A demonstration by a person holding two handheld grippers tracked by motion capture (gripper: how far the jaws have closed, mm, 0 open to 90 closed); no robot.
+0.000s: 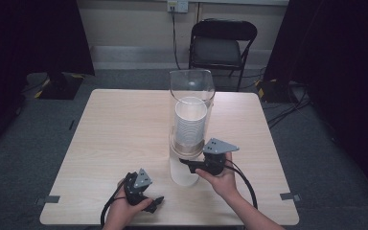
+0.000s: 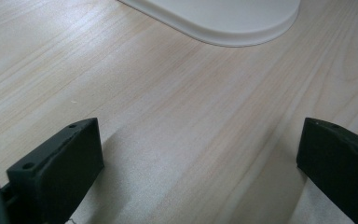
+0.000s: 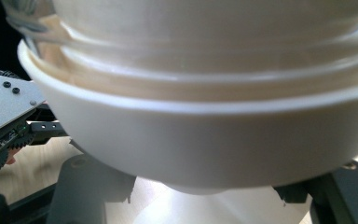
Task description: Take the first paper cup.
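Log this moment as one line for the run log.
left hand-held gripper: open, over table | right hand-held gripper: around cup dispenser base, grip unclear

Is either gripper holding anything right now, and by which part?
The left gripper is open over bare table, holding nothing. The right gripper sits at the cup dispenser's white base; whether it grips it cannot be told.
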